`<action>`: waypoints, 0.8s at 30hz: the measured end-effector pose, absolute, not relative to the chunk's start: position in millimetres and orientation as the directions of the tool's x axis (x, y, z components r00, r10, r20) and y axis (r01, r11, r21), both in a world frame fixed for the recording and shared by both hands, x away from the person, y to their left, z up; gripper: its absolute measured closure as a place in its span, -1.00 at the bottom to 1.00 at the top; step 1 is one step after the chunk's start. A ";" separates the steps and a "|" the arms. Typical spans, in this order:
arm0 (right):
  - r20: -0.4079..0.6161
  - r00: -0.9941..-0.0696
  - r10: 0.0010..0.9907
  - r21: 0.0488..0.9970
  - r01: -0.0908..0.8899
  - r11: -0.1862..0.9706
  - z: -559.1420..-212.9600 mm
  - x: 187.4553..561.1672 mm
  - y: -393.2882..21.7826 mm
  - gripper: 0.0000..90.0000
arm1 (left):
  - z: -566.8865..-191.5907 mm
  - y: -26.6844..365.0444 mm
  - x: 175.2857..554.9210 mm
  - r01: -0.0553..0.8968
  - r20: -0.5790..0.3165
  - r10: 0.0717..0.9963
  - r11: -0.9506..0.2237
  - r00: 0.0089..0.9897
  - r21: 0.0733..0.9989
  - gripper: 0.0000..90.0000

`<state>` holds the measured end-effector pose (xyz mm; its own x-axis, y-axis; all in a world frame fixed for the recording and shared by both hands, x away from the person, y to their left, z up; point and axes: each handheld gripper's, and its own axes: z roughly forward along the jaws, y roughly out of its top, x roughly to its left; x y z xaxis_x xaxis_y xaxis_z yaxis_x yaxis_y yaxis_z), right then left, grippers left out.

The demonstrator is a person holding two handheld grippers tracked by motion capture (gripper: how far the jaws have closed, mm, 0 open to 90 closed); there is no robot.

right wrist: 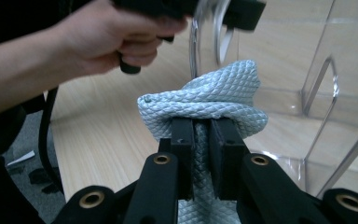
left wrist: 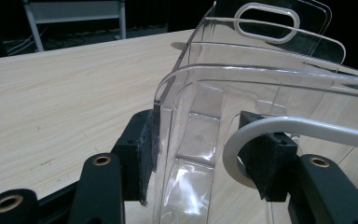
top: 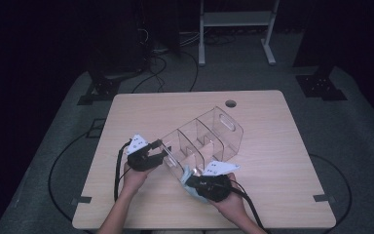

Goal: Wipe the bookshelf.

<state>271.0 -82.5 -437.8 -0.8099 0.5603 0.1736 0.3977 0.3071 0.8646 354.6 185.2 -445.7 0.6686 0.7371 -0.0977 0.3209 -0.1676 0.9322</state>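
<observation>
One pale wooden table carries one clear plastic divided organizer bin, tipped up, its long axis running away toward its handle end, near end wall pinched by the left gripper. One light blue quilted cloth is bunched and clamped in the tightly closed right gripper, just beside the bin's near open end, so the right hand is nearer for wiping.

A light wooden table carries a clear plastic divided organizer, tilted.
</observation>
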 end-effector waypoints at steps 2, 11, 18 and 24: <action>0.176 -0.810 0.560 0.865 0.399 0.304 -440.6 270.2 -81.7 0.79 | -446.0 184.9 354.1 0.319 -0.095 0.738 -0.168 0.668 0.933 0.03; 0.220 -0.794 0.566 0.779 0.493 0.388 -490.0 278.2 -71.6 0.79 | -446.1 185.4 354.7 0.317 -0.093 0.738 -0.169 0.668 0.933 0.04; 0.194 -0.805 0.560 0.821 0.446 0.356 -462.6 274.6 -76.1 0.79 | -446.1 185.2 354.8 0.320 -0.097 0.740 -0.165 0.665 0.933 0.04; 0.195 -0.807 0.557 0.849 0.423 0.316 -451.0 271.8 -79.1 0.79 | -445.9 184.9 354.5 0.316 -0.090 0.740 -0.171 0.667 0.933 0.04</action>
